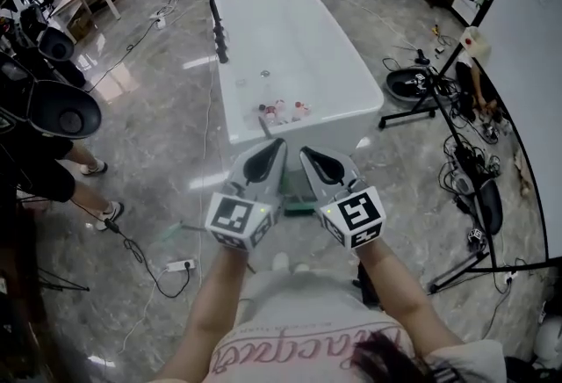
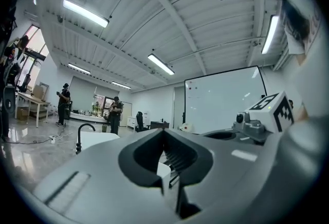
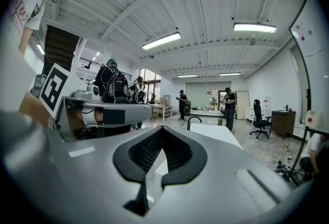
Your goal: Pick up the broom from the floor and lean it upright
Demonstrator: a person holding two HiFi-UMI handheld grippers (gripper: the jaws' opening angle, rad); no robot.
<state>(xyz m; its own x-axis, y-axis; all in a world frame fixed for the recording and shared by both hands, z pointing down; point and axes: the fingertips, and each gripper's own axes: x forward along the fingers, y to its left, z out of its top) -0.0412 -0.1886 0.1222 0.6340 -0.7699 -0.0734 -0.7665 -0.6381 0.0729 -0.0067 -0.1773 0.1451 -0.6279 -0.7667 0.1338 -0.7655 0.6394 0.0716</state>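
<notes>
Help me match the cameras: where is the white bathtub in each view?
Head view: the bathtub fills the upper centre.
Left gripper view: small, left of centre, below the middle.
Right gripper view: right of centre, just below the middle.
Shared landmark: the black faucet on its rim, visible in all three.

Left grey plastic gripper (image 1: 270, 147) and right grey plastic gripper (image 1: 309, 153), side by side on outstretched forearms (image 1: 215, 302), point level, jaws closed.

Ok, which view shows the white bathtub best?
The head view: the bathtub lies almost whole from above, with its black faucet and the small items inside. The left gripper view and the right gripper view, looking level, catch only the faucet and a strip of rim.
</notes>
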